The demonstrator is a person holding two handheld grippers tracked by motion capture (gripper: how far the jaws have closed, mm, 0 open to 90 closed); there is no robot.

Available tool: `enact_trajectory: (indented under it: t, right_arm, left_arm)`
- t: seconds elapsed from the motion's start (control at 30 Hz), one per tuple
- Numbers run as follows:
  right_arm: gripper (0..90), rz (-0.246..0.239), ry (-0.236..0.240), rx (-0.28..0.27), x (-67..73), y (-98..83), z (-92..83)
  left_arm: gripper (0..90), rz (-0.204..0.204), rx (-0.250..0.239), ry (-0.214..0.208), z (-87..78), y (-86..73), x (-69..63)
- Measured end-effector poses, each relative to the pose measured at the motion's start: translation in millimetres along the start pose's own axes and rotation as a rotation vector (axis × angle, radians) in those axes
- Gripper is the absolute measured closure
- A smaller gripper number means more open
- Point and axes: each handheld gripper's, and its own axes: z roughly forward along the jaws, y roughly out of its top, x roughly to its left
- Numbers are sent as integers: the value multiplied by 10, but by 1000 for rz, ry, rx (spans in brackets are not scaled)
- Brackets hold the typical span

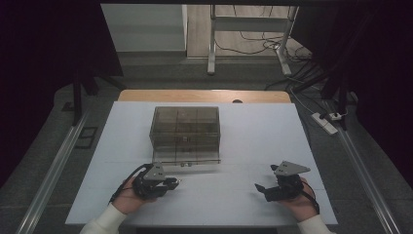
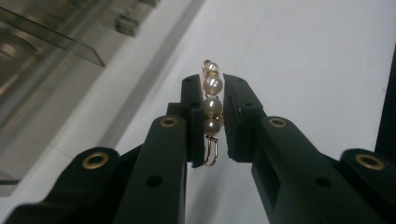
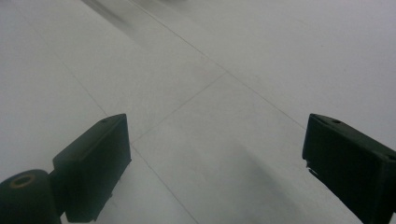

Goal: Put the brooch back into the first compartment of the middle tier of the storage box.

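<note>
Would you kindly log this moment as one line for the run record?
left gripper: shut on pearl clip | right gripper: open, nothing between fingers | clear drawer box: on white table, beyond both grippers

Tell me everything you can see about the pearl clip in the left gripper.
The pearl clip is a slim gold-coloured wire piece carrying a row of four round, glossy cream pearls. A bent wire loop hangs out below the last pearl, and the top pearl pokes out past the tips. It stands lengthwise between the black fingers of the left gripper, which are shut on its sides. It looks lifted off the white table; nothing else touches it.
</note>
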Motion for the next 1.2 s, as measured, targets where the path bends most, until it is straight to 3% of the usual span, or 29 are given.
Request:
enact_trajectory:
  t: [0.2, 1.2]
  right_arm:
    - [76, 3, 0, 0, -2, 2, -5]
    - [76, -4, -1, -4, -1, 9, 3]
  left_arm:
    - [782, -23, -40, 14, -63, -4, 37]
    - [780, -40, -149, 104, -198, 64, 92]
